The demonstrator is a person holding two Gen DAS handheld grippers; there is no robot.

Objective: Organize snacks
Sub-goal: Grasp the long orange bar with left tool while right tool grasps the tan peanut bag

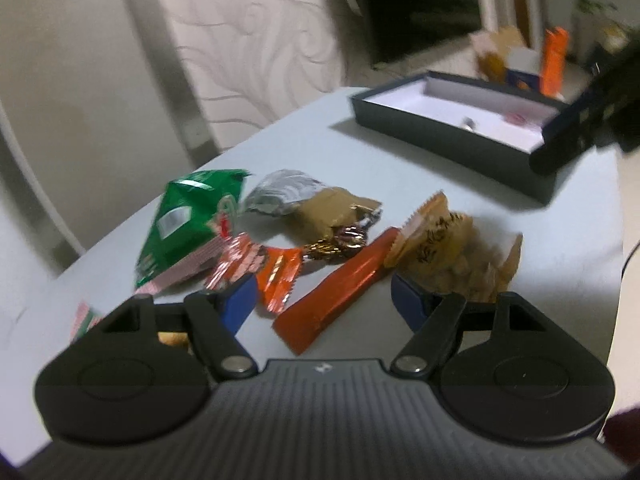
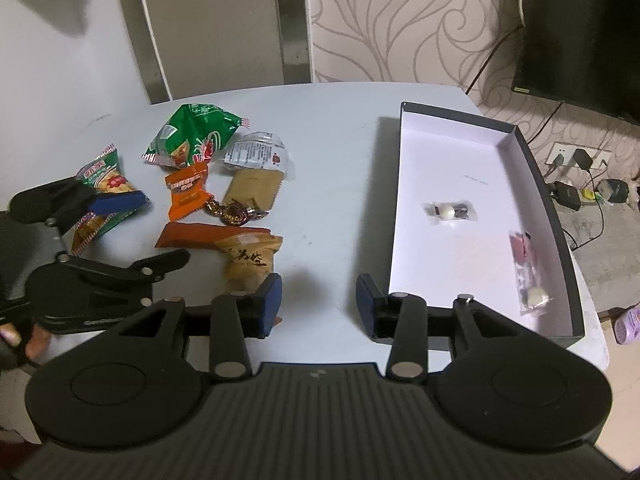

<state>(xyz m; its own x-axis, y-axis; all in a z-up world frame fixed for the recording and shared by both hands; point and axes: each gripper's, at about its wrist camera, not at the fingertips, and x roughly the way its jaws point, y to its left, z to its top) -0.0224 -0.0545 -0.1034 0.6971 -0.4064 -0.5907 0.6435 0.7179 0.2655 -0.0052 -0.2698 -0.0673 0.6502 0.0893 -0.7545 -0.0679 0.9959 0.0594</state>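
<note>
The left gripper (image 1: 324,300) is spread wide and holds nothing, low over the red bar (image 1: 338,294) in the snack pile. The right gripper (image 2: 319,306) is also released and empty, beside the box (image 2: 556,216), where two packets already lie. The step in hand seems picking: next, close squarely on the bar.

A smooth, matt pale-blue tabletop (image 2: 340,184) is seen, faintly scuffed. Right of the snack pile, a shallow rectangular cardboard box (image 2: 554,216) is shown with matt dark outer walls and a smooth white paper lining; two clear glossy plastic sachets (image 2: 450,211) are contained in it. Within the pile, a crinkled glossy green foil packet (image 2: 196,136), a shiny orange-red foil bar wrapper (image 1: 340,292) and a matt tan paper-like pouch (image 2: 250,256) are seen. Behind the box, embossed swirl-patterned wallpaper (image 2: 400,20) is visible.
</note>
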